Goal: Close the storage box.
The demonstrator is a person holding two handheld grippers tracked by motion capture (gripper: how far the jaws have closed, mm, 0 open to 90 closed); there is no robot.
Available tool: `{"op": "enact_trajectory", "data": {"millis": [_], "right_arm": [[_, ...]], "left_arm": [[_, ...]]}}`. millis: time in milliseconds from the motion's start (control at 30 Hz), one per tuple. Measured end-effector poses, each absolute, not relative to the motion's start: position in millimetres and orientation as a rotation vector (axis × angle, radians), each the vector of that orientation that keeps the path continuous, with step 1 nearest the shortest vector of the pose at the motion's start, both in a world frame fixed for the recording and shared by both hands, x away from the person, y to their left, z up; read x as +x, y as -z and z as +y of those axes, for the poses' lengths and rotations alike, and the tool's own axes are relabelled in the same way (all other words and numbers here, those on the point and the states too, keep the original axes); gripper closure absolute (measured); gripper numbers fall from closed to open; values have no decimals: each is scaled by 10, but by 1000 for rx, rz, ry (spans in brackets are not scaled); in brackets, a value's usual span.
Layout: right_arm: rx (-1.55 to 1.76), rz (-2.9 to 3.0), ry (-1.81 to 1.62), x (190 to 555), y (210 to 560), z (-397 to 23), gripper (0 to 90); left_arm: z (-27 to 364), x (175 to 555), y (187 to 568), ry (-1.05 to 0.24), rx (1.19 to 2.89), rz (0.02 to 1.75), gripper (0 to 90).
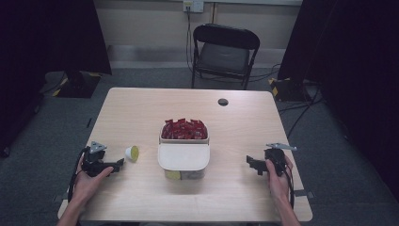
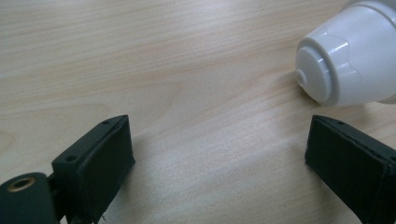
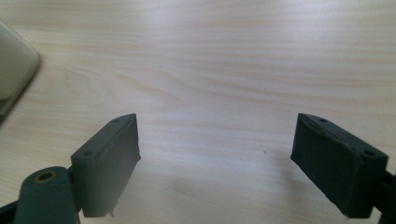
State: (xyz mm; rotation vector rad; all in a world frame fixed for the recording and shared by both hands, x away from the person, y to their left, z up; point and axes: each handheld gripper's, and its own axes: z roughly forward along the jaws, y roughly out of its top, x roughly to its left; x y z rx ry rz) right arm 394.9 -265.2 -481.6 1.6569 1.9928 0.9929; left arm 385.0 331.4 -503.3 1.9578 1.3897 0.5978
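A small white capsule [image 1: 132,153] with a yellow lid lies on its side on the wooden table [image 1: 141,108], left of a clear container [image 1: 183,150]. The container's far part holds several red sachets [image 1: 184,128]; a white lid [image 1: 183,156] covers its near part. My left gripper [image 1: 120,164] rests on the table just short of the capsule, open, nothing between its jaws. In the left gripper view the capsule [image 2: 348,60] lies ahead to the right of my left gripper [image 2: 219,149]. My right gripper [image 1: 250,163] is low over the table right of the container, open and empty, also seen as right gripper [image 3: 217,149].
A black folding chair [image 1: 225,52] stands behind the table. A round cable hole [image 1: 223,101] is in the table's far part. The container's corner [image 3: 14,70] shows at the left edge of the right gripper view.
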Motion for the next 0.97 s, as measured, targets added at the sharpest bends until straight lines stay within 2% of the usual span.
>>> {"op": "enact_trajectory", "data": {"millis": [400, 567, 967], "right_arm": [[1609, 1964, -812, 3957, 4947, -2674, 133], [1566, 1952, -821, 3948, 5010, -2620, 38], [1570, 1952, -816, 3948, 5010, -2617, 32]], "left_arm": [[3315, 3849, 5032, -597, 1959, 1389, 71], [3315, 3846, 5033, -597, 1958, 1388, 71], [3316, 3847, 5032, -596, 1959, 1388, 71]]}}
